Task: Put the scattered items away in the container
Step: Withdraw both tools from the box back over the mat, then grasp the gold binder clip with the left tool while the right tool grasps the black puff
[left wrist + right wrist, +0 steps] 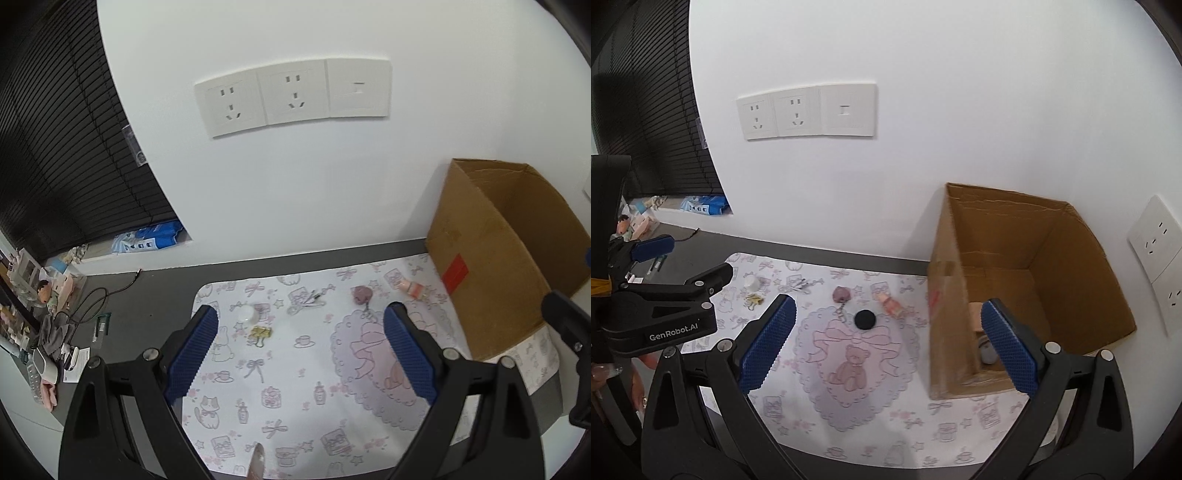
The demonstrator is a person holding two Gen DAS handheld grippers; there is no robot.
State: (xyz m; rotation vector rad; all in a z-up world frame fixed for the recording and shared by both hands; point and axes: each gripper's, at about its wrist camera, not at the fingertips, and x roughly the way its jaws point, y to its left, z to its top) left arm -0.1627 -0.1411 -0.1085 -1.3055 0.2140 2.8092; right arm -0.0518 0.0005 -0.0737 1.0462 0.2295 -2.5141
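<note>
The left gripper (301,354) hangs above the patterned mat (295,406) with its blue pads spread wide and nothing between them. Just ahead of its left finger lie a small white cap (246,314) and a gold binder clip (261,332), close together but apart. Farther ahead, near the mat's far edge, is a thin bundle of dark pins or clips (314,297); what they are exactly is hard to tell. Ahead of its right finger lies a pink pompom keychain (364,295), its chain trailing back toward that finger. Beyond and to the right of it a small pink and orange packet (413,288) lies near the foot of the cardboard box (480,258), which stands open-topped at the gripper's right.

The right gripper (888,349) is likewise wide apart and empty. Between its fingers and ahead, a black round disc (865,319) rests on the mat's (886,424) heart-shaped bear print, just beside the keychain (842,295) and the packet (891,304). Its right finger sits in front of the box's (945,332) open mouth, where a grey object (988,352) and a tan piece (975,314) lie on the bottom. Far to its left are the cap (752,283) and binder clip (755,300), with the left gripper (694,266) seen above them.
</note>
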